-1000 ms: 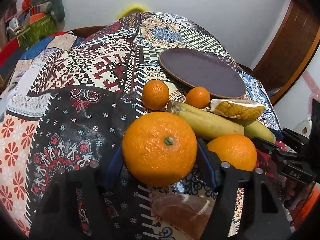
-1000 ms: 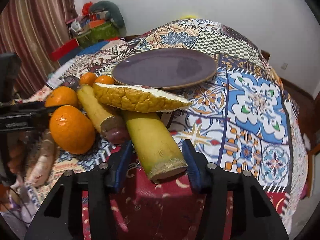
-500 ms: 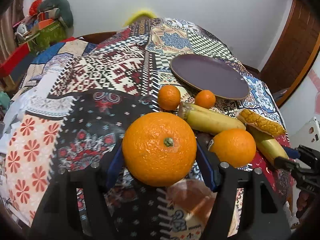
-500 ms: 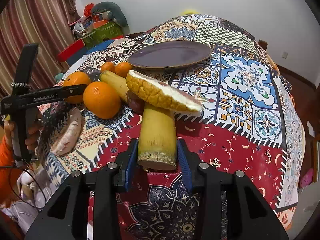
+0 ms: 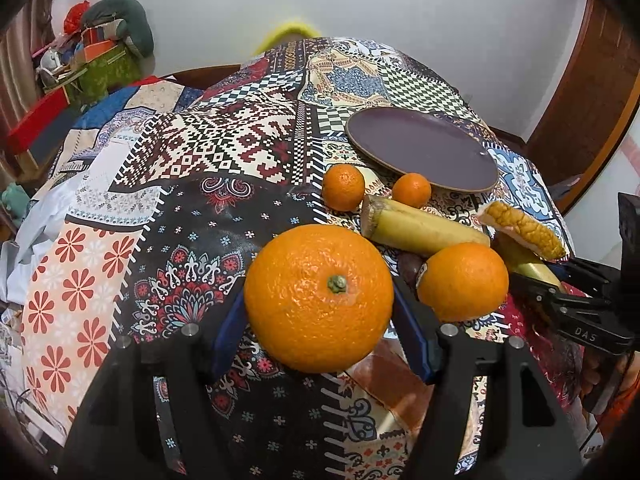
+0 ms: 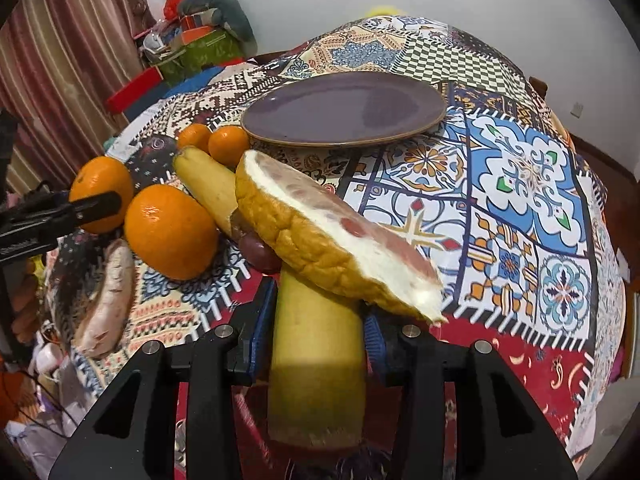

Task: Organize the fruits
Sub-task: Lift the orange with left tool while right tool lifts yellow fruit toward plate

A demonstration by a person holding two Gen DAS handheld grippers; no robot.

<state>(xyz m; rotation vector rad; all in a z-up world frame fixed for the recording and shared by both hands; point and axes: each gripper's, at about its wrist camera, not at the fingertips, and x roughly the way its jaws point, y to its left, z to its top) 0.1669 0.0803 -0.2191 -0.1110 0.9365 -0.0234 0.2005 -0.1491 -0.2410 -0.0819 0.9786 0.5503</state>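
Now both tongs are loaded. A big orange (image 5: 319, 298) is clamped between the blue pads of the left tongs (image 5: 319, 320), stem end facing the camera, and it is held up off the patterned tabletop (image 5: 208, 148). A yellow banana-like fruit (image 6: 318, 360) is pinched by the right tongs (image 6: 316, 344), its long axis running straight ahead along the fingers, cut end toward the camera.

Everything is judged against the purple plate (image 5: 422, 154), which lies bare at the far side. It sits ahead and to the right of the left tongs, and ahead, slightly left, of the right tongs. Just in front of its near rim two small oranges (image 5: 343, 187) are seen, then a second banana (image 5: 420, 230) lying crosswise, then a medium orange (image 5: 462, 282).

A knobbly yellow wedge with pale flesh (image 6: 340, 240) is draped across the held banana's far end, seemingly resting on it. That is the catch: if the banana is carried toward the plate, the wedge may be dragged or tipped. The plate looks about equally reachable by either hand, but a clearer path is enjoyed by the orange.
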